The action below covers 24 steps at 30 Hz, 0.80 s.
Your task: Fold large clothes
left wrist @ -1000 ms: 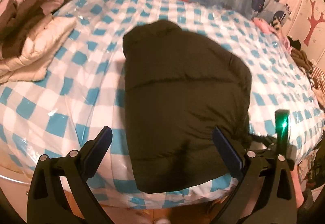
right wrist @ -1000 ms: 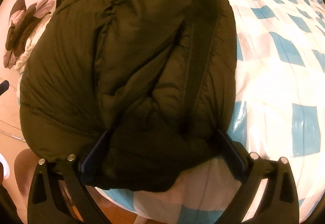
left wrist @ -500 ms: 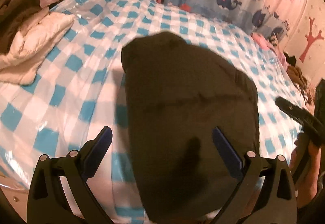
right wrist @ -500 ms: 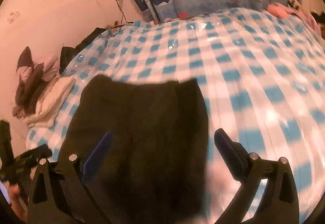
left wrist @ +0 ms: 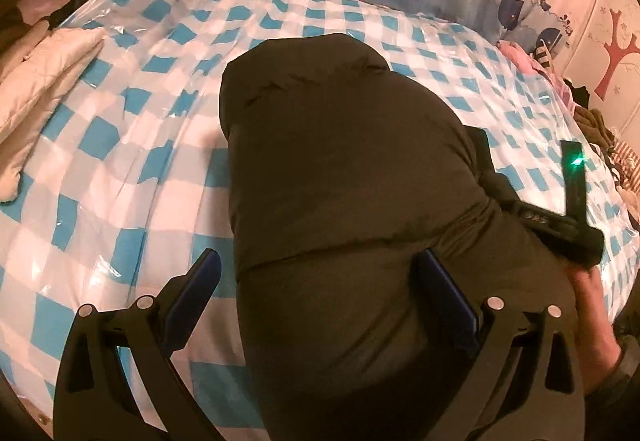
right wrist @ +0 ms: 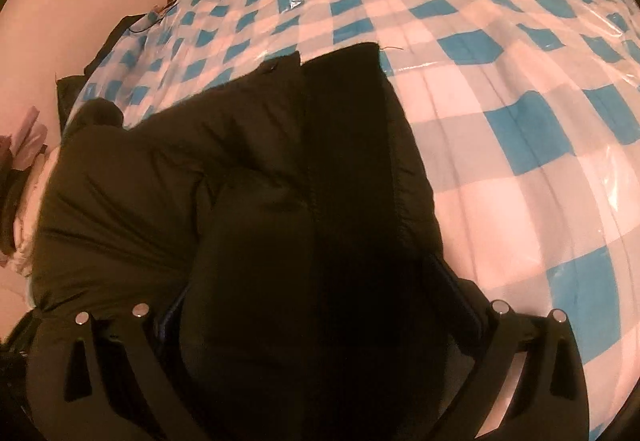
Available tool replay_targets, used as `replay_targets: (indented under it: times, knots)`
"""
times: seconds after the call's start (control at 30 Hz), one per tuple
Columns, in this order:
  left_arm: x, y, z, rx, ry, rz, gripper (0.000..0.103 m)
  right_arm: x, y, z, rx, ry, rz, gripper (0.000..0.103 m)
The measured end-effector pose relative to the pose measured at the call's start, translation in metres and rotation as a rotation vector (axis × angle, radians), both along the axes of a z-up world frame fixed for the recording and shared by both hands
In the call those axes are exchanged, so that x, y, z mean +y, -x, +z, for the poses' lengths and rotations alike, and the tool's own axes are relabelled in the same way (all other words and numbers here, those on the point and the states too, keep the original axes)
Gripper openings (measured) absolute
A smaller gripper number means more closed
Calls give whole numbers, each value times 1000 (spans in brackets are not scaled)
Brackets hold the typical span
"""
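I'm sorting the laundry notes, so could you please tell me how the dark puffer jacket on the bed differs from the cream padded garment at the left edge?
The dark puffer jacket is near black and lies folded mid-bed, between the open fingers of the left gripper. The cream padded garment is pale, lies at the bed's left edge in a pile, away from both grippers. Both look quilted and rest on the blue checked cover.

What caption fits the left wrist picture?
Open left tongs hover over a puffy dark quilted jacket on the blue-and-white checked bed cover.
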State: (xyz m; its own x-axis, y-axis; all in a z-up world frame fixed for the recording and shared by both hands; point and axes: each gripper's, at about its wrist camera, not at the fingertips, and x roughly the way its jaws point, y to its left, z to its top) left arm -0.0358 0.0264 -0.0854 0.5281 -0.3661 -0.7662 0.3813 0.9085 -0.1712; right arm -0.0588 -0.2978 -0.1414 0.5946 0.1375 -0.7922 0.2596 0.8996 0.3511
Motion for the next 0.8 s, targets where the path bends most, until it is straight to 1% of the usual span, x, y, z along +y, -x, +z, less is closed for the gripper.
replay_targets:
  times: [0.07, 0.2, 0.3, 0.43, 0.53, 0.63, 0.67, 0.73, 0.8]
  knots:
    - [-1, 3, 2, -22, -23, 6, 95, -2, 10, 12, -23, -25, 3, 97]
    - [0, 13, 9, -67, -69, 21, 95, 4, 49, 46, -130, -54, 46, 97]
    - [3, 19, 14, -86, -76, 26, 95, 9, 74, 55, -142, -88, 72, 97]
    - [5, 28, 21, -111, -91, 27, 95, 16, 96, 51, -113, -127, 98, 97]
    - [8, 34, 25, -124, -99, 33, 95, 18, 105, 45, -101, -142, 84, 97]
    - [12, 41, 29, -129, -106, 38, 95, 16, 106, 32, -76, -208, 68, 97]
    - [13, 43, 30, -127, -106, 41, 95, 19, 106, 27, -59, -212, 71, 97]
    - [16, 46, 33, -119, -106, 42, 95, 24, 109, 29, -65, -171, 63, 97]
    - [18, 52, 39, -111, -99, 32, 95, 38, 120, 47, -125, -68, 67, 97]
